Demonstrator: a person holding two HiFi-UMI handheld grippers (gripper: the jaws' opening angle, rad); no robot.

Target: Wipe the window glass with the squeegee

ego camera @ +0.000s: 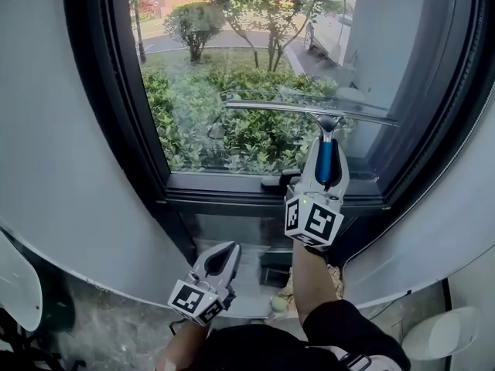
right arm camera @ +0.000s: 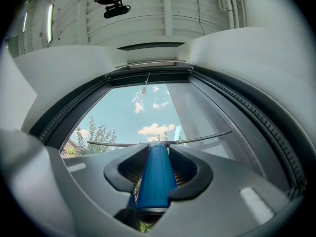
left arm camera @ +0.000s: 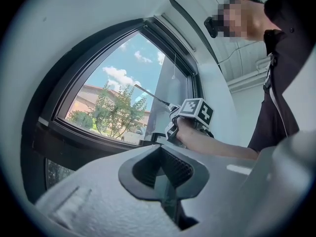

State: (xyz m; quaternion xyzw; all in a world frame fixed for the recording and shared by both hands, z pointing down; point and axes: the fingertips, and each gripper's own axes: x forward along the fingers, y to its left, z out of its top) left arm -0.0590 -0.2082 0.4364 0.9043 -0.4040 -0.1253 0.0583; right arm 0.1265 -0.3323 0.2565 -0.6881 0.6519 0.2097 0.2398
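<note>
The squeegee (ego camera: 326, 159) has a blue handle and a long metal blade (ego camera: 309, 108) lying level against the window glass (ego camera: 232, 52), about halfway down the pane. My right gripper (ego camera: 325, 178) is shut on the blue handle (right arm camera: 157, 177) and points up at the glass. Beyond its jaws the blade (right arm camera: 197, 139) spans the pane. My left gripper (ego camera: 224, 255) hangs lower, below the sill, shut with nothing in it. The left gripper view looks over its jaws (left arm camera: 165, 174) to the right gripper (left arm camera: 190, 113) and the thin squeegee (left arm camera: 150, 95).
A dark window frame (ego camera: 232, 190) with a black latch handle (ego camera: 277, 180) runs under the glass. Curved white walls (ego camera: 62, 130) flank the window. A white rounded object (ego camera: 15, 284) sits low left, another (ego camera: 441, 335) low right. Shrubs and trees show outside.
</note>
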